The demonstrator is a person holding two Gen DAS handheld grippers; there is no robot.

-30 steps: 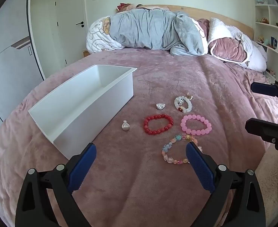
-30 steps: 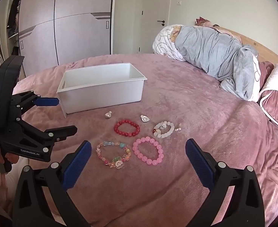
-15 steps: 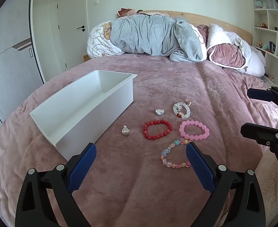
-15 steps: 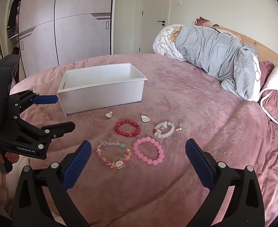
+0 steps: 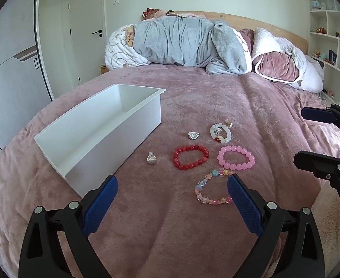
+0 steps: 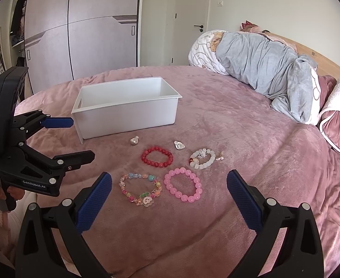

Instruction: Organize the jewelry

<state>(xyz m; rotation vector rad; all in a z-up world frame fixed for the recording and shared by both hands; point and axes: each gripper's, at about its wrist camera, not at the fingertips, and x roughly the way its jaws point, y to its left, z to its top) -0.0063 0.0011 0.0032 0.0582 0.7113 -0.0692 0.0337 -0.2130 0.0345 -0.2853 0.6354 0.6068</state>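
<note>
An empty white box [image 5: 100, 125] [image 6: 125, 111] stands on the pink bedspread. Beside it lie a red bracelet [image 5: 190, 157] [image 6: 157, 156], a pink bracelet [image 5: 236, 157] [image 6: 183, 184], a multicolour bracelet [image 5: 212, 187] [image 6: 141, 188], a white bracelet with charms [image 5: 220, 133] [image 6: 202, 158] and two small silver pieces [image 5: 151, 158] [image 5: 193, 135] [image 6: 134, 140] [image 6: 179, 145]. My left gripper [image 5: 172, 199] [image 6: 77, 139] is open and empty, short of the jewelry. My right gripper [image 6: 168, 197] [image 5: 309, 136] is open and empty, just short of the multicolour and pink bracelets.
A rolled grey blanket [image 5: 186, 41] and pillows [image 5: 283, 69] lie at the head of the bed. Wardrobe doors [image 6: 88, 34] and a door [image 5: 86, 39] stand beyond the bed. Shelves [image 5: 332, 41] are to the right. The bed edge is near the right gripper.
The left wrist view has tilted up a little, so the jewelry and box sit slightly lower and nearer. The right gripper's view is almost unchanged. Nothing was picked up.
</note>
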